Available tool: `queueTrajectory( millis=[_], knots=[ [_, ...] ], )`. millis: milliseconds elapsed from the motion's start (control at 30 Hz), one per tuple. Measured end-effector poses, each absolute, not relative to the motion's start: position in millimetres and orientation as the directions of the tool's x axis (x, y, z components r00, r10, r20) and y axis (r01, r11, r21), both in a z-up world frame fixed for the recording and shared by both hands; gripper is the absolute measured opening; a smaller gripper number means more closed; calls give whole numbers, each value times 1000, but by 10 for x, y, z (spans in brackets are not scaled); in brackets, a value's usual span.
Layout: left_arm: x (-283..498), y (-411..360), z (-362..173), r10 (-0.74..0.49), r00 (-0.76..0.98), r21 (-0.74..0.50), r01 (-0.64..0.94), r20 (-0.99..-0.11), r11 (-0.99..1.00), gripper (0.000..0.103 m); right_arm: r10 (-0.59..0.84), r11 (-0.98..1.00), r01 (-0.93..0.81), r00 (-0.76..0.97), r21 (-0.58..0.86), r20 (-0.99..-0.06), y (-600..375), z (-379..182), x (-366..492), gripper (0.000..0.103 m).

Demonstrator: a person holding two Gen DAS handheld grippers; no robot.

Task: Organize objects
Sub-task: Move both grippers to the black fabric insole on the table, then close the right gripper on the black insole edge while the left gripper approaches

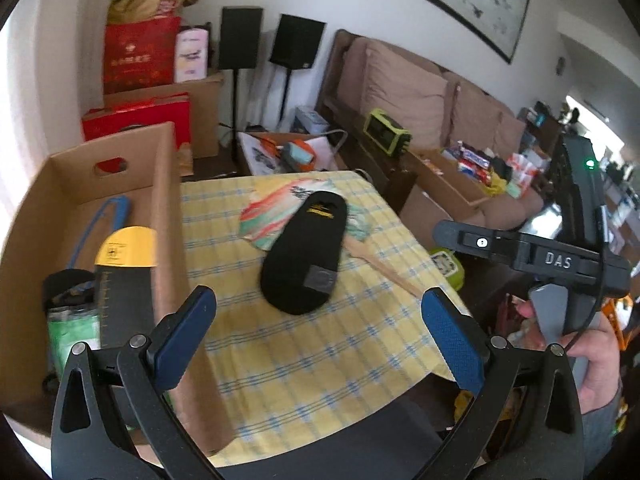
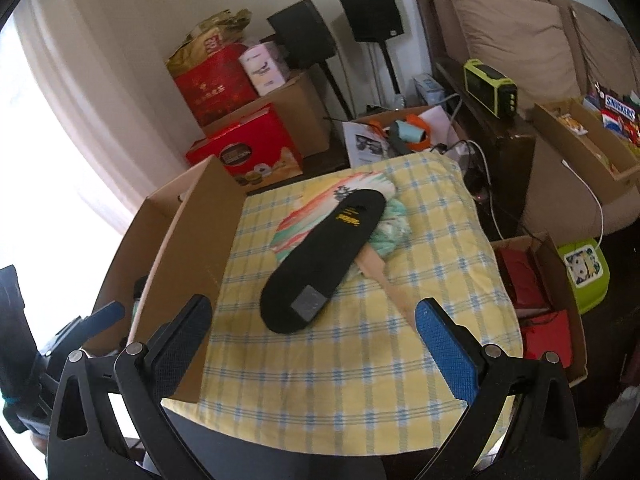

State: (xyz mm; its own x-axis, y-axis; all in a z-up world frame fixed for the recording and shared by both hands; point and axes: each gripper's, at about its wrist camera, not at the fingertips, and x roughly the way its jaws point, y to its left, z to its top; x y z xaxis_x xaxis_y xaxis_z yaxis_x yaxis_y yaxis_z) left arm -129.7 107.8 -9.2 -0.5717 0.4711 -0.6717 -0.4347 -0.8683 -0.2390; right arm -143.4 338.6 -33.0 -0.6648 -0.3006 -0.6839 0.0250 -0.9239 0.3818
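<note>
A black insole (image 1: 304,252) (image 2: 324,264) lies on the yellow checked tablecloth (image 1: 320,360) (image 2: 360,368), partly on top of a colourful hand fan (image 1: 268,216) (image 2: 312,216) with a wooden handle (image 2: 396,292). At the left stands an open cardboard box (image 1: 168,208) (image 2: 200,232) that holds another insole with a yellow tip (image 1: 124,276), a blue loop and a green packet. My left gripper (image 1: 320,336) hovers open over the near table edge, nothing between its fingers. My right gripper (image 2: 312,336) is open too, just short of the insole's heel; its body (image 1: 532,252) appears at the right of the left wrist view, held by a hand (image 1: 592,356).
A brown sofa (image 1: 420,92) (image 2: 500,28) with snack boxes stands to the right. Red gift boxes (image 1: 140,56) (image 2: 244,148), cartons and two black speakers (image 1: 240,36) fill the back corner. A floor box with red items (image 2: 536,292) and a green case (image 2: 584,272) sit right of the table.
</note>
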Motion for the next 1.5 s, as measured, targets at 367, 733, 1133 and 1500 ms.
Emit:
queueTrajectory(
  millis=[367,733,1133,1500],
  knots=[
    [-1455,1544,-309,455,-549,-189,-472,-701,-861,103,-319,-896,-29,-652,443,-688,3656,-525,-1533,103],
    [-1782,1807,-781,365,-534,-117,-441,-762,-890,103,-338,-880,-50,-632,472,-697,3775,-719,-1655,103],
    [-2230,1854,-1203,316,-484,-127,-382,-816,-915,103,-390,-851,-54,-602,523,-697,3789,-928,-1816,103],
    [-2388,1923,-1399,307,-443,-123,-397,-842,-909,103,-420,-844,-37,-576,535,-701,3680,-1034,-1967,102]
  ],
)
